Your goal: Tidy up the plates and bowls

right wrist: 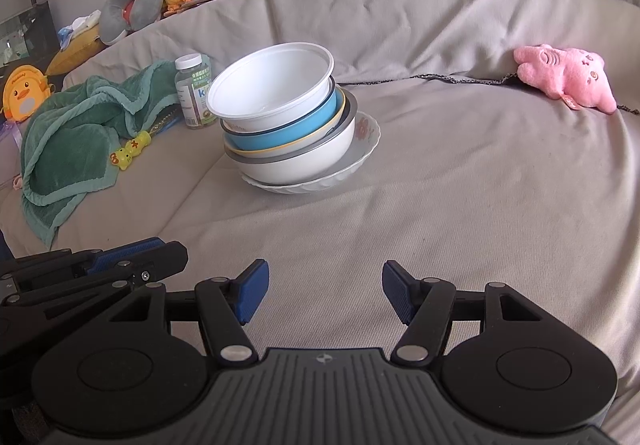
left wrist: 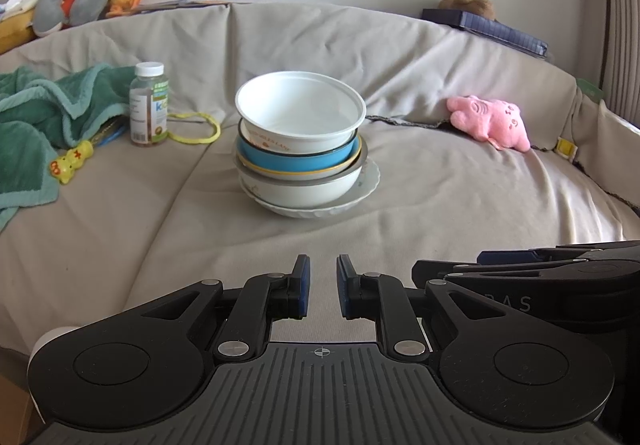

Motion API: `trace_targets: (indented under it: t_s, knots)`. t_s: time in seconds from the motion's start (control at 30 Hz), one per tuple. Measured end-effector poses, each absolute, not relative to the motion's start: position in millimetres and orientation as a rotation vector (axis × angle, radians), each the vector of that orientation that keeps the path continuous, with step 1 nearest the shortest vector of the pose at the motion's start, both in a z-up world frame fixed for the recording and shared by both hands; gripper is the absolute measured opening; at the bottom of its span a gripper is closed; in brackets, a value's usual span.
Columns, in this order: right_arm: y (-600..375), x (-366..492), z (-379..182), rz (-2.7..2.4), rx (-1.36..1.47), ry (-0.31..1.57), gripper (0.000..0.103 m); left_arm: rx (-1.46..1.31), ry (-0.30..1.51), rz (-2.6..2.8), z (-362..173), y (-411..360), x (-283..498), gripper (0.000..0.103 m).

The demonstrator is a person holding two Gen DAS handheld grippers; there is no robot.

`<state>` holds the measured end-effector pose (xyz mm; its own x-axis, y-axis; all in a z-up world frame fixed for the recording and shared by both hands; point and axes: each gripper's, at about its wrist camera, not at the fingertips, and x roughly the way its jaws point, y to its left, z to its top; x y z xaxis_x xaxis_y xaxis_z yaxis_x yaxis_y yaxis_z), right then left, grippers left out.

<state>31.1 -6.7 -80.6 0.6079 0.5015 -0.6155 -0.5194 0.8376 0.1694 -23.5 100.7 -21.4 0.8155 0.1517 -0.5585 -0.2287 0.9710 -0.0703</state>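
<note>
A stack stands on the beige couch seat: a white plastic bowl (left wrist: 301, 110) on top, a blue bowl (left wrist: 296, 161) under it, a white bowl with a grey rim (left wrist: 300, 191), and a white floral plate (left wrist: 368, 179) at the bottom. The stack leans a little. In the right wrist view the top bowl (right wrist: 272, 85), the blue bowl (right wrist: 280, 133) and the plate (right wrist: 366, 133) show too. My left gripper (left wrist: 323, 285) is empty, its jaws a narrow gap apart, well short of the stack. My right gripper (right wrist: 324, 295) is wide open and empty, beside the left one.
A green blanket (left wrist: 44, 113), a vitamin bottle (left wrist: 149, 105), a yellow cord (left wrist: 196, 129) and a small yellow toy (left wrist: 72, 161) lie left of the stack. A pink plush (left wrist: 490, 123) lies to the right. Plush toys and a dark box (left wrist: 484, 27) sit on the couch back.
</note>
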Motion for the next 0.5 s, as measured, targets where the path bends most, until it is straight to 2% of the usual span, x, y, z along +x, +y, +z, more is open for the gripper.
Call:
trace_targets:
  t_s: [0.5]
  knots:
    - [-16.5, 39.8, -77.7, 0.598, -0.004, 0.697, 0.064, -0.127, 0.620, 0.240, -25.8, 106.4, -15.1, 0.017]
